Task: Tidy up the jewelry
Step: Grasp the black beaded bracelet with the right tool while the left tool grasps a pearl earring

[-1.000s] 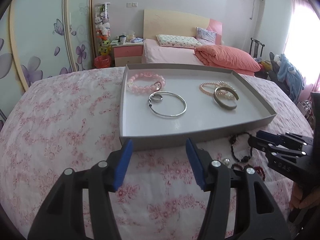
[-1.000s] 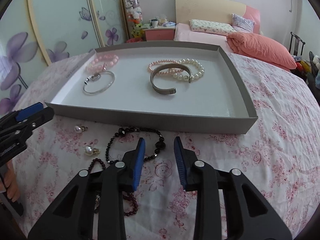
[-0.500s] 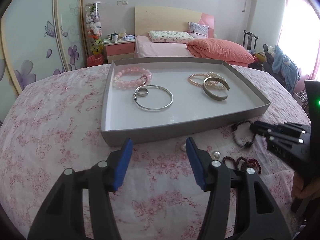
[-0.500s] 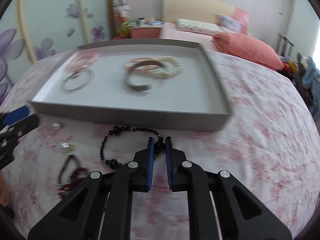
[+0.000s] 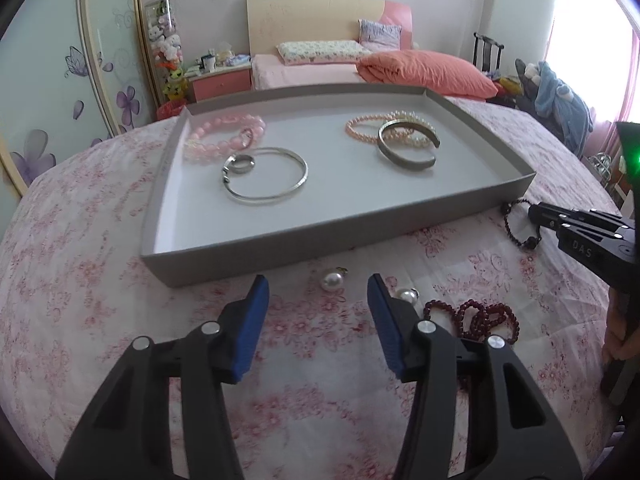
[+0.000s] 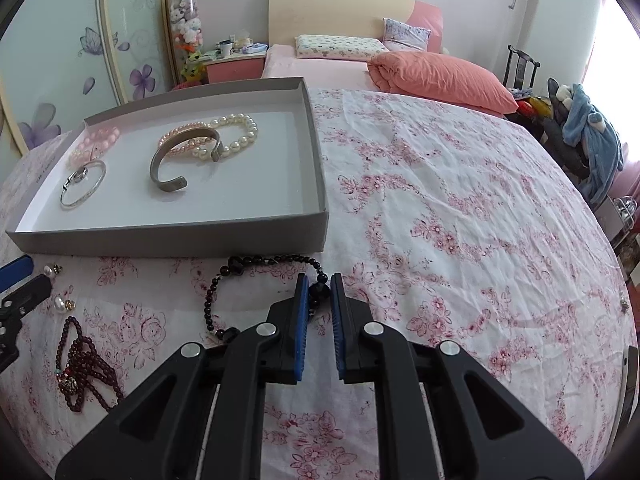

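A grey tray (image 5: 320,240) on the flowered cloth holds a pink bead bracelet (image 5: 224,136), a silver bangle (image 5: 266,178), pearl bracelets (image 5: 384,128) and a metal cuff (image 5: 406,148). In front of it lie two pearl earrings (image 5: 332,280) (image 5: 406,294), a dark red bead string (image 5: 476,316) and a black bead bracelet (image 6: 256,260). My left gripper (image 5: 318,284) hovers over the nearer earring; its jaws are closing and its pads do not touch the earring. My right gripper (image 6: 319,278) is shut on beads of the black bracelet, which lies on the cloth.
The cloth-covered surface (image 6: 440,200) stretches wide to the right of the tray. Behind stand a bed with an orange quilt (image 6: 440,76), a pink nightstand (image 6: 236,66) and a flowered wardrobe (image 6: 60,60). A person's hand (image 5: 616,344) shows at the right edge.
The right gripper went from open to shut on the black bracelet. The left gripper moved down and closer to the pearl earrings, and its jaws narrowed a little.
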Demonstrator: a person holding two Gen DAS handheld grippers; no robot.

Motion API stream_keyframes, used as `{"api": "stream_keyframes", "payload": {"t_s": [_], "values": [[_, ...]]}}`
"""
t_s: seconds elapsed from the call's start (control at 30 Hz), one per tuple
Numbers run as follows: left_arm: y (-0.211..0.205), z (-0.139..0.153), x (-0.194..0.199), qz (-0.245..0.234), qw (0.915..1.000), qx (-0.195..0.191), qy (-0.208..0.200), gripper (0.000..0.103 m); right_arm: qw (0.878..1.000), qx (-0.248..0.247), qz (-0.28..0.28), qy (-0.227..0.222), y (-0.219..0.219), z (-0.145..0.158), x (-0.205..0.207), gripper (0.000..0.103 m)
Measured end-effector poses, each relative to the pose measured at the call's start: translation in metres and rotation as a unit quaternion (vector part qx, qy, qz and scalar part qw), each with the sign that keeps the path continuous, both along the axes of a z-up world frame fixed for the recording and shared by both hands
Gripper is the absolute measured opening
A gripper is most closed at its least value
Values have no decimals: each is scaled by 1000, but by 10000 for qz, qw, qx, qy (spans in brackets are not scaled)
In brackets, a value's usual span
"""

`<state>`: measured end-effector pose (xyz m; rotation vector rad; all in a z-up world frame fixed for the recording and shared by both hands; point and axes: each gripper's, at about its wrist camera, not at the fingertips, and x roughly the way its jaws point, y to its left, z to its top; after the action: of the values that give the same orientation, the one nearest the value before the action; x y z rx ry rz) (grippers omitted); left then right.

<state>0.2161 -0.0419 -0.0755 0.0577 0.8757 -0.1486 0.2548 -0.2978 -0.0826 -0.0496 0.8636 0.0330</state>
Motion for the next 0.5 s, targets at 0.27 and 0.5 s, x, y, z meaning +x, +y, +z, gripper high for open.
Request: {"api": "stream_keyframes", "payload": {"t_s": [0.27, 0.5], "values": [[-10, -4, 11, 147, 9998, 143, 66, 25, 10000, 77, -3, 10, 8, 0, 1, 12], [3, -3, 8, 397, 9990, 206, 55, 14, 9999, 129, -3, 16, 8, -1, 2, 12]]}}
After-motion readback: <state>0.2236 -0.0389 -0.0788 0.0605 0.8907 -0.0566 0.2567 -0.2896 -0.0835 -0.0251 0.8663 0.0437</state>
